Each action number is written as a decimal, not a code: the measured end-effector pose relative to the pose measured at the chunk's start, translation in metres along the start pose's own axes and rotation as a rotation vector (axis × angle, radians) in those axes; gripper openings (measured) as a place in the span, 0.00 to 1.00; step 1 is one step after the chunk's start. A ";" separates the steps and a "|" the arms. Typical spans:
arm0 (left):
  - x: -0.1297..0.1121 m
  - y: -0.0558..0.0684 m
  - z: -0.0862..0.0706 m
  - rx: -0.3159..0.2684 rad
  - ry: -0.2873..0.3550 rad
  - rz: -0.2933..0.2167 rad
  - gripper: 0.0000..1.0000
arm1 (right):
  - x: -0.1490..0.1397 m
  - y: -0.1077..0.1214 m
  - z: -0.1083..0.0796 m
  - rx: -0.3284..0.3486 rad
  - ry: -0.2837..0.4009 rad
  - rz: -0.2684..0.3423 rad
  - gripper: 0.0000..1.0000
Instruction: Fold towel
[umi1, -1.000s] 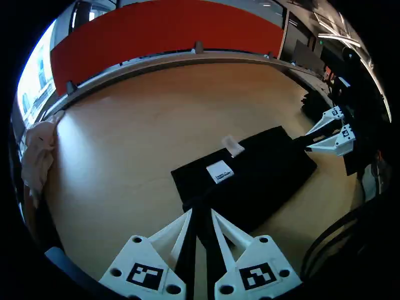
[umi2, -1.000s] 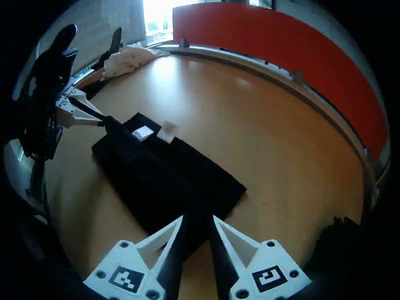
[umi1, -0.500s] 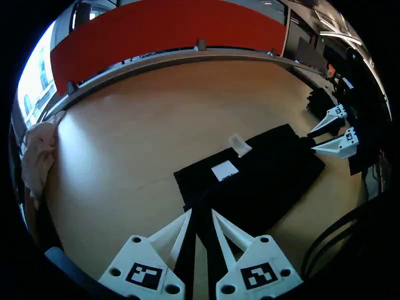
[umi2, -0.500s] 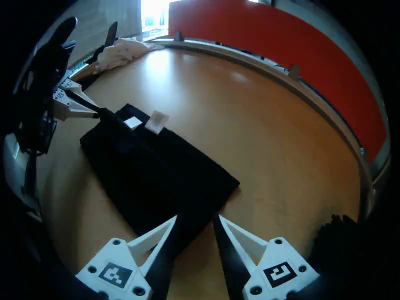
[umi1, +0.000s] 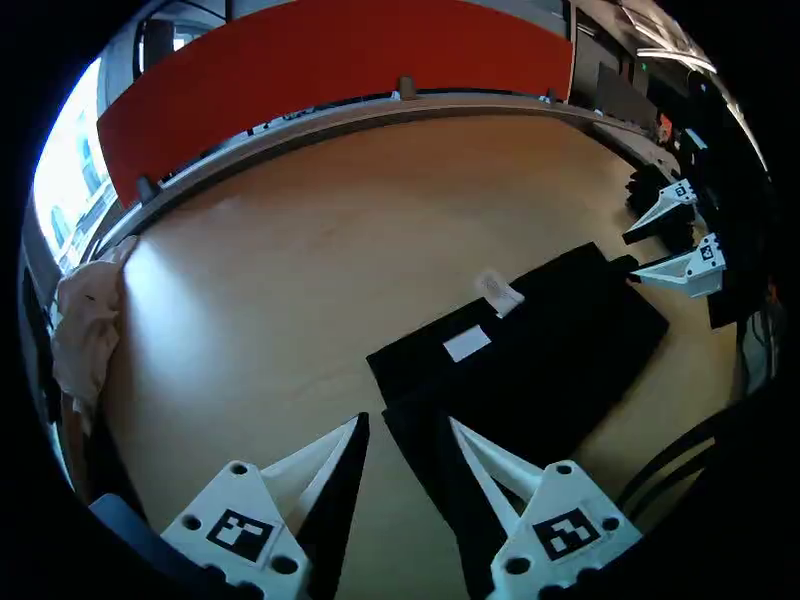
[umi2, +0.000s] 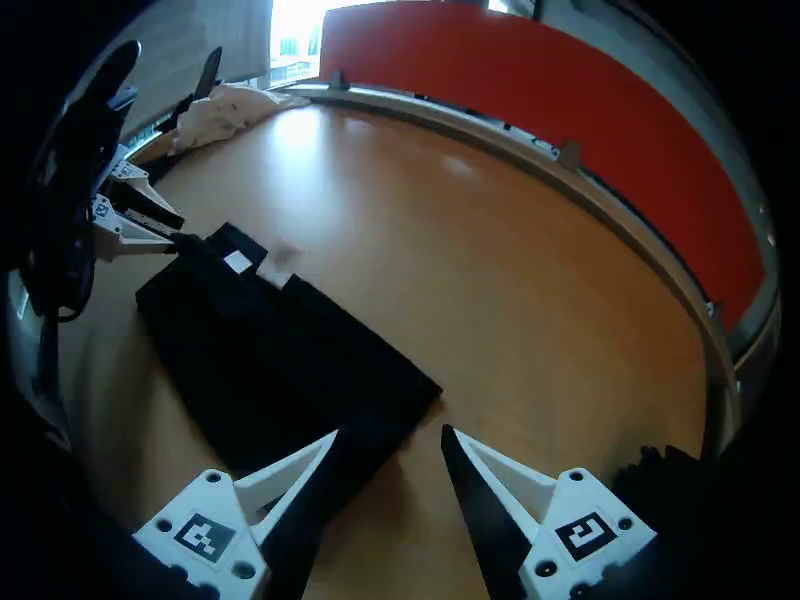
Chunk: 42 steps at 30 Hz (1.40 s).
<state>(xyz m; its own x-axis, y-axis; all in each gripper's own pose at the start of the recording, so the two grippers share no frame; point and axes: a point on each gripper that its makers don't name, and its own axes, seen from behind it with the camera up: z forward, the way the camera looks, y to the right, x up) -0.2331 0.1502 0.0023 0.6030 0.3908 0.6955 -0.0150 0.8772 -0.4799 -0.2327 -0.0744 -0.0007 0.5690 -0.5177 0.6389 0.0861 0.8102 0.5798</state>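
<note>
Item: black towel (umi1: 540, 350), lying folded on table (umi1: 280, 260) | my left gripper (umi1: 405, 420): spread wide, empty | my right gripper (umi2: 390, 430): spread wide, empty | Handling: I'd lift both straight up, snagging no corner.

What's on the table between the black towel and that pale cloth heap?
Just bare wooden tabletop separates black towel and pale cloth heap, in the left gripper view.

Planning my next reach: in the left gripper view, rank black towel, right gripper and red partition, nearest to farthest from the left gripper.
1. Black towel, directly in front of the left gripper.
2. Right gripper, at the towel's far right end.
3. Red partition, beyond the table's far edge.
</note>
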 end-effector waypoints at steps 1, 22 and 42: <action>0.000 -0.001 0.000 0.002 -0.001 0.002 0.50 | 0.001 0.001 0.000 -0.002 0.002 -0.001 0.70; 0.014 -0.021 0.002 0.058 0.008 0.021 0.81 | 0.022 0.018 0.002 -0.046 0.039 -0.015 0.77; 0.016 -0.024 -0.014 0.060 0.036 -0.029 0.87 | 0.026 0.013 -0.010 -0.044 0.072 -0.004 0.81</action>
<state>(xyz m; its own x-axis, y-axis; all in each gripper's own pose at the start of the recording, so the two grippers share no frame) -0.2121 0.1318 0.0176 0.6325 0.3555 0.6882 -0.0443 0.9036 -0.4260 -0.2091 -0.0743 0.0186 0.6255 -0.5014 0.5977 0.1237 0.8202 0.5586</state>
